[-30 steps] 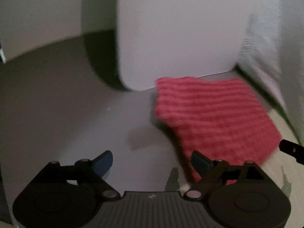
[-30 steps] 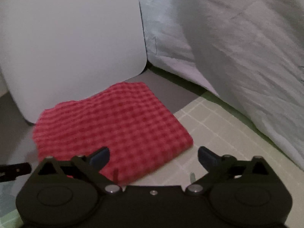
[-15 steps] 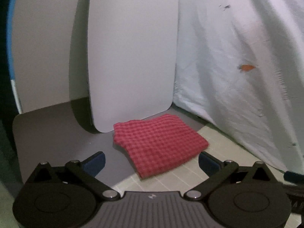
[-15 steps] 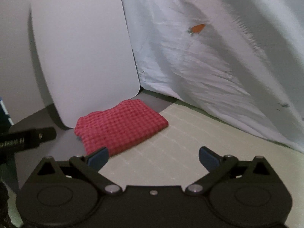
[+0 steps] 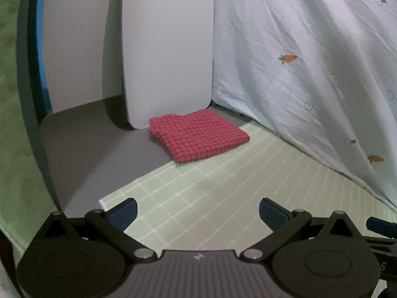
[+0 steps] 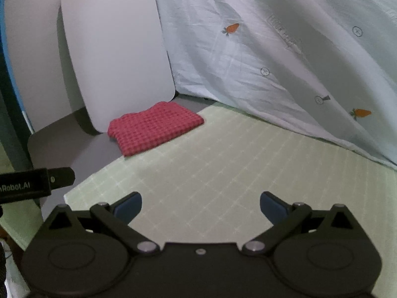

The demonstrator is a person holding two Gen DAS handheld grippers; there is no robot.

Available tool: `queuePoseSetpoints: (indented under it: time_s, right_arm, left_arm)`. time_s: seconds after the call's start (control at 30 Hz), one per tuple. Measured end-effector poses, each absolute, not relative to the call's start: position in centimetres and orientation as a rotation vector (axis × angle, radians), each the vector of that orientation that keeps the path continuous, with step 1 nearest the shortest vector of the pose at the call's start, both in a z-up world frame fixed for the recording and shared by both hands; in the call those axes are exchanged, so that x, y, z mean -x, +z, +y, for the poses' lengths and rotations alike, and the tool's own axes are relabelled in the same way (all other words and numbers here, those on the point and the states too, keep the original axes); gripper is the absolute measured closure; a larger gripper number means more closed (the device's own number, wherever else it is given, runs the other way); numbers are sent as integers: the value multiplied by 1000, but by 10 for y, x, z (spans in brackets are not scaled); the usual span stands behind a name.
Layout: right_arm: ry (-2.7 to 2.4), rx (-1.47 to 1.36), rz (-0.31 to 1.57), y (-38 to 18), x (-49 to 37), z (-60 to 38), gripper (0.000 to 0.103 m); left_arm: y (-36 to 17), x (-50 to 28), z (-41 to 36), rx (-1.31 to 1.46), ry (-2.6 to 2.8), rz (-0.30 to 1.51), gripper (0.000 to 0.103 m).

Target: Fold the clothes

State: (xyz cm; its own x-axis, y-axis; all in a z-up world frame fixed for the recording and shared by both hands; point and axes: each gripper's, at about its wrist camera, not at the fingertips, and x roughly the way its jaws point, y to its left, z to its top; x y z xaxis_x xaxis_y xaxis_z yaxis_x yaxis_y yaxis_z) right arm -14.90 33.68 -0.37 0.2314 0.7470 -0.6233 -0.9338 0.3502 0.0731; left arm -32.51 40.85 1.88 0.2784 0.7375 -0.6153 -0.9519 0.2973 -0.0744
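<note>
So the red checked cloth (image 5: 198, 136) is folded into a neat square and sits flat at the far end of the worktop, half on the grey board (image 5: 94, 139) and half on the pale green grid mat (image 5: 223, 186). Its back edge is right up against the bottom of a white rounded panel (image 5: 168, 49) that stands upright behind it. From the right wrist camera, same story: the cloth (image 6: 155, 128) lies at the foot of the panel (image 6: 114, 49), with its near corner overlapping the mat (image 6: 235, 161).

Left claw (image 5: 197, 213) is spread wide, nothing between the blue pads (image 5: 124, 212), hovering over the near part of the mat and well apart from the cloth. Right claw (image 6: 199, 204) is the same deal, wide apart with nothing in it, also over the mat and nowhere near the cloth. You can see part of the left tool poking into the right camera's view on the left side.

Off to the right and behind it all hangs a light blue sheet (image 5: 310, 62) with little carrot prints (image 5: 287, 58), draping down to the mat's edge. Same sheet (image 6: 285, 62) fills the top right of the other view.
</note>
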Motion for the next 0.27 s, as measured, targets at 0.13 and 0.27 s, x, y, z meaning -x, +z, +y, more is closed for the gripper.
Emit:
queuePoseSetpoints:
  time_s: [0.13, 0.27]
  right_arm:
    - [1201, 351, 633, -1, 153, 320, 0]
    - [1203, 356, 621, 0, 157, 310, 0]
  left_arm:
    - [20, 330, 393, 483, 1194, 530, 0]
    - [23, 332, 384, 472, 1194, 528, 0]
